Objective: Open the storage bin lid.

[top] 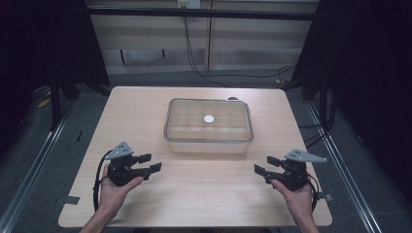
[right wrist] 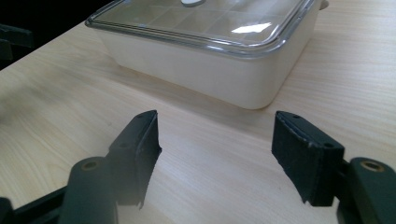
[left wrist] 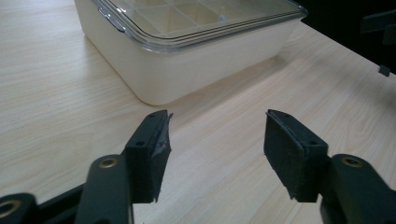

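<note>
A cream box with a clear lid is seen at the middle of a pale wooden table, its long side turned toward the near edge, from the high view. A grid of compartments is made out through the lid, and a small white disc is seen near the lid's centre; whether it lies on the lid or under it cannot be told. The left gripper is held in a hand near the table's left front, well apart from the box, with its jaws spread and nothing between them. The right gripper is held in the other hand near the right front, likewise clear of the box, its jaws also spread wide and empty. Both grippers are pointed inward, toward each other. In the left gripper view the two black pads are shown parted above bare wood, with a corner of the box beyond them. In the right gripper view the same open stance is shown, the box lying ahead and a bright glare caught on its lid. Dark cables are seen trailing across the floor behind the table
</note>
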Demonstrator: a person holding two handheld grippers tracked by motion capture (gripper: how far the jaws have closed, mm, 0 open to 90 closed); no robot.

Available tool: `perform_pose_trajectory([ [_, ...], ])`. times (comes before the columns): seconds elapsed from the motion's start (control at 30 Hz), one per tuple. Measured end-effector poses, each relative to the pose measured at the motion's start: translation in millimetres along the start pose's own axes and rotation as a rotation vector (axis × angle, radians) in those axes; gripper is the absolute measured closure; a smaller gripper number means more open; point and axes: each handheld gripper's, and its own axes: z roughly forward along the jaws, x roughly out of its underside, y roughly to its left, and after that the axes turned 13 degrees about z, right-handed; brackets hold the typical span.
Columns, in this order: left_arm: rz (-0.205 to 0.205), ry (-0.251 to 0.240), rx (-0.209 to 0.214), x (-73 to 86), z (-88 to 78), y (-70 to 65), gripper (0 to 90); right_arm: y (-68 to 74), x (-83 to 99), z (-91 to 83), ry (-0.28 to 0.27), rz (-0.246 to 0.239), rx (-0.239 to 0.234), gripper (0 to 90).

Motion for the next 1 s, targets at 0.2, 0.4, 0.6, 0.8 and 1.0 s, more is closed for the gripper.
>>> perform_pose_trajectory([
  [0.2, 0.024, 0.000, 0.009, -7.0, 0.0, 5.0, 34.7, 4.1, -13.2, 6.4, 0.003, -0.025, -0.004, 28.6],
  [0.4, 0.017, 0.016, 0.018, -10.3, 1.2, 11.7, 29.5, 7.1, -25.3, 12.6, -0.004, -0.037, -0.019, 25.8],
  [0.6, 0.047, -0.021, 0.000, -17.5, -6.7, 8.0, 29.0, 8.0, -35.2, 23.9, -0.006, -0.076, 0.039, 31.3],
  [0.8, 0.049, 0.007, -0.023, -31.5, 5.5, 20.7, 26.3, -1.9, -55.3, 36.4, 0.015, -0.032, -0.026, 31.3],
  [1.0, 0.052, 0.013, -0.017, -43.5, 15.2, 28.9, 24.9, -5.8, -63.5, 43.1, 0.042, -0.030, -0.020, 31.2],
])
